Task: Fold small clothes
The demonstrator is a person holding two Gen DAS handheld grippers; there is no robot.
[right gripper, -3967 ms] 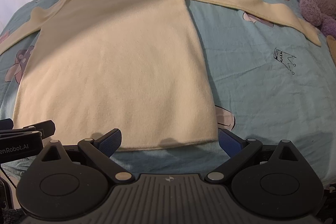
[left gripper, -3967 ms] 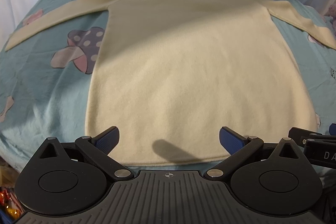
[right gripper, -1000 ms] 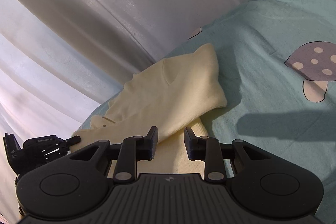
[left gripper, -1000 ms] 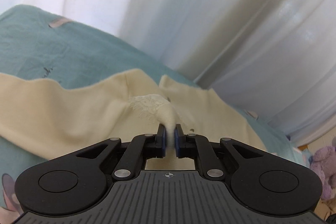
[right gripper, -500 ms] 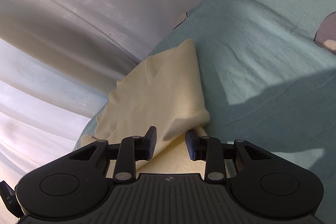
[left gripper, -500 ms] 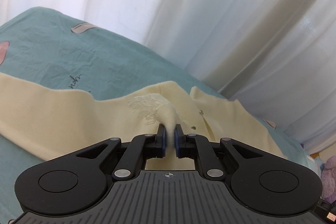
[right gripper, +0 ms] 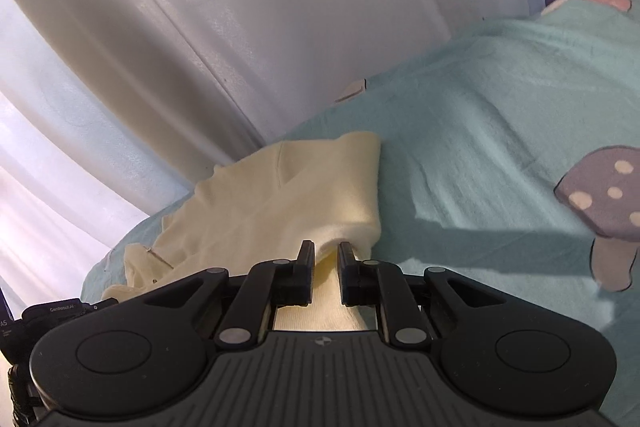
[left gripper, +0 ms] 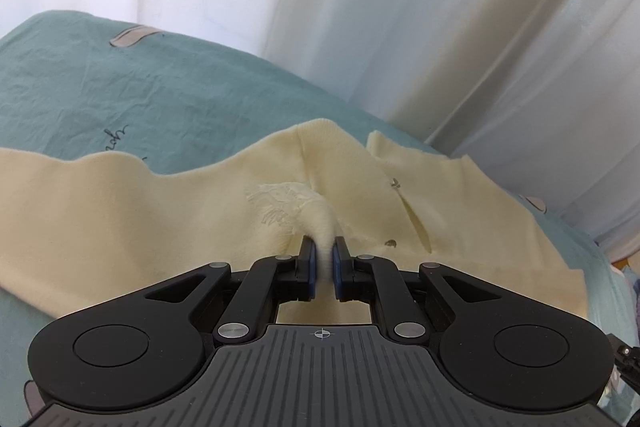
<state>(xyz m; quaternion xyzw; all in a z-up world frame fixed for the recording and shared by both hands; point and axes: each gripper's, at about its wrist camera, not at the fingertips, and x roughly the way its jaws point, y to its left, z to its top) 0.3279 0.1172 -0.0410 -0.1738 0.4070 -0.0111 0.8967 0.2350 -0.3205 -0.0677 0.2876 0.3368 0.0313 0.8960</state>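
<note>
- Left gripper: pinched tight on a bunched-up bit of the cream sweater, close to a lacy patch.
- Spread flat across the teal bed sheet, with white curtains behind.
- Soft and floppy, and probably light; likely to sag and wrinkle wherever nothing holds it.
- Right gripper: closed on a rolled edge of the same sweater, fingers squeezing a fat lump of cloth.
- Lying doubled over itself here, beside a purple mushroom picture on the sheet.
- Best held at edges and corners, with a good thick pinch, since a thin pinch could slip out.
- Stretchy too, so better with slow, gentle pulls.
</note>
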